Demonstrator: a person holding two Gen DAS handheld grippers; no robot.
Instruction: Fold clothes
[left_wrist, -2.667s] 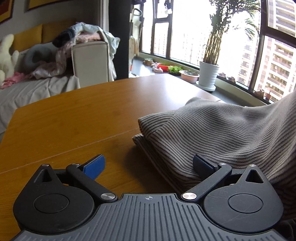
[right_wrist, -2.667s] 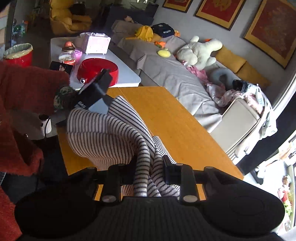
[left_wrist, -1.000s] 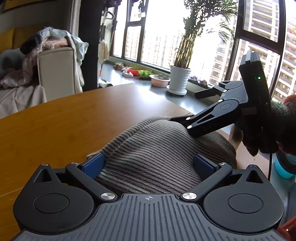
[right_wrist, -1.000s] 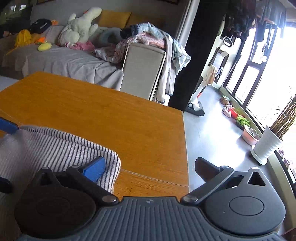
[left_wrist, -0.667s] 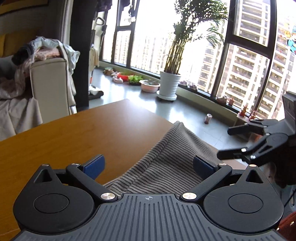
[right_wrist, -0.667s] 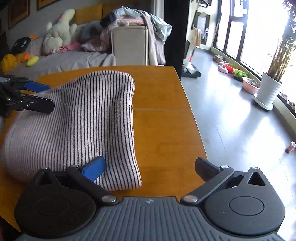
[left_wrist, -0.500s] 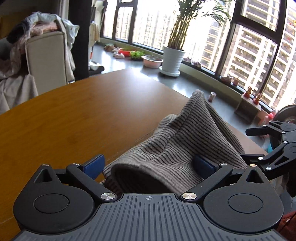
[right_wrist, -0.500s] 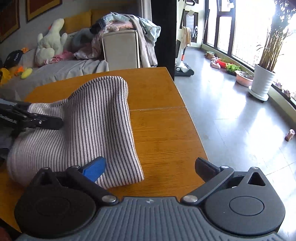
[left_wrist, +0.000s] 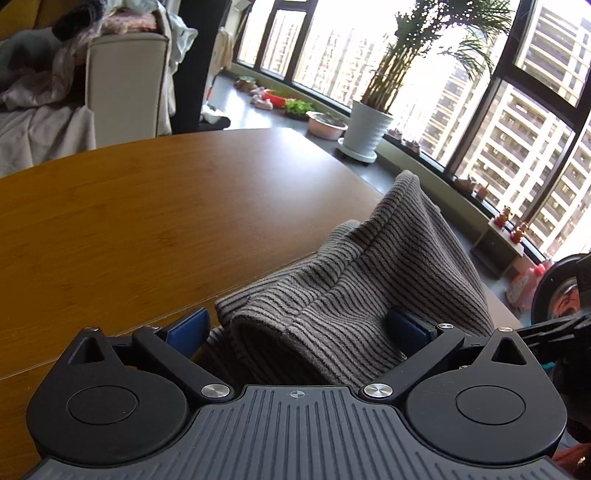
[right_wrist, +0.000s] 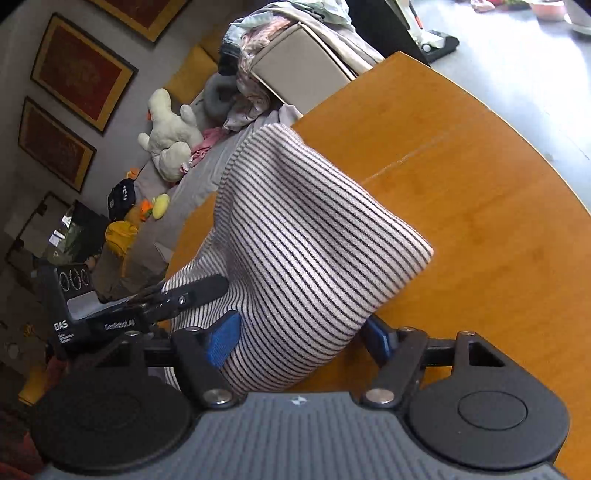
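Note:
A grey-and-black striped knit garment (left_wrist: 351, 280) lies bunched in a thick folded bundle on the wooden table (left_wrist: 147, 221). My left gripper (left_wrist: 299, 328) is open wide, and the bundle's near end sits between its blue pads without being pinched. In the right wrist view the same garment (right_wrist: 303, 240) rises from the table (right_wrist: 480, 184), with my right gripper (right_wrist: 301, 339) shut on its near end, pads pressed into the cloth. The left gripper (right_wrist: 177, 299) shows there from the side, at the garment's left edge.
The table's curved edge (left_wrist: 369, 184) drops to the floor toward the windows, where a white potted plant (left_wrist: 365, 136) stands. A beige armchair piled with clothes (right_wrist: 295, 55) and a sofa with a plush toy (right_wrist: 170, 129) lie beyond the far edge.
My right gripper has moved in on the bundle, tilted, and narrowed from wide open to shut on the cloth. The left gripper has stayed open with the garment between its pads.

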